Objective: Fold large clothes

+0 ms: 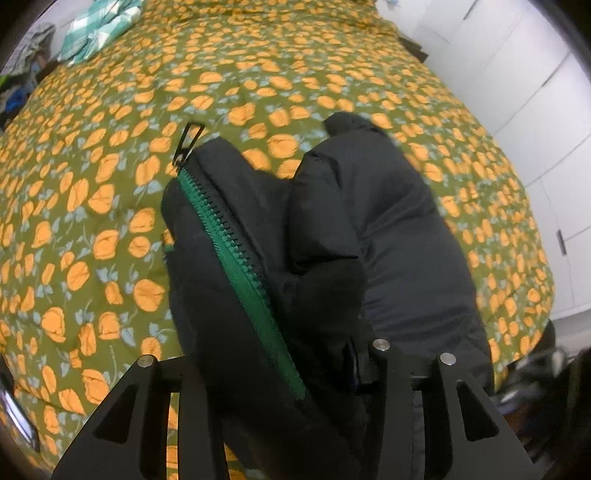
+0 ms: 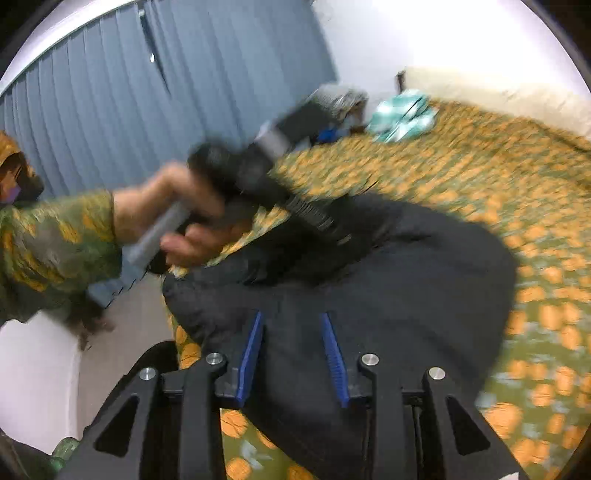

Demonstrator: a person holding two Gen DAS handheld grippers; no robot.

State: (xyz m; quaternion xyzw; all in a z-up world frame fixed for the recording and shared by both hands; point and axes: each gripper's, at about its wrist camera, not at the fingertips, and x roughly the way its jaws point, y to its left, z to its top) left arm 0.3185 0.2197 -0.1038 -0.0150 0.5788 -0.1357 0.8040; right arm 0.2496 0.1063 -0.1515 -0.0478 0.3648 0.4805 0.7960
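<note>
Your left gripper (image 1: 291, 373) clamped on the black jacket (image 1: 332, 236) above the bedspread (image 1: 110, 184); your right gripper (image 2: 293, 354), fingers apart, over the jacket.

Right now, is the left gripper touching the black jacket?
Touching. Left wrist view: the black jacket is bunched between the left gripper fingers, zipper edge running through them.

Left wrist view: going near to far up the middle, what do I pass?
left gripper shut on the black jacket → green zipper → zipper pull → floral bedspread; teal checked cloth far left.
</note>
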